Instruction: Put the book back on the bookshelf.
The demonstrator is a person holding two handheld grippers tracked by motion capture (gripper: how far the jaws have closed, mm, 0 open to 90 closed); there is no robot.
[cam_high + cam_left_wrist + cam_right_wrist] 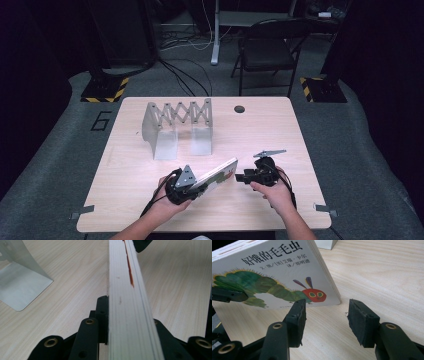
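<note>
Thing: a children's board book [274,275], white cover, thick pale page block.
Cover: green caterpillar with a red head, black Chinese title above it.
Pose: tilted, standing on its lower edge on the table, cover facing the right gripper [325,315].
Hold: clamped across its thickness by the left gripper [125,340].
Place: its near lower corner sits just beyond the right gripper's parted jaws, not touched by them.

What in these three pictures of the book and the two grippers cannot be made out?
- Book back cover: faces away in the right gripper view.
- Book's far end: cut off by the top edge in the left gripper view.
- Cover text: too small in the high view.
- Metal rack top: cut off in the left gripper view.
</note>
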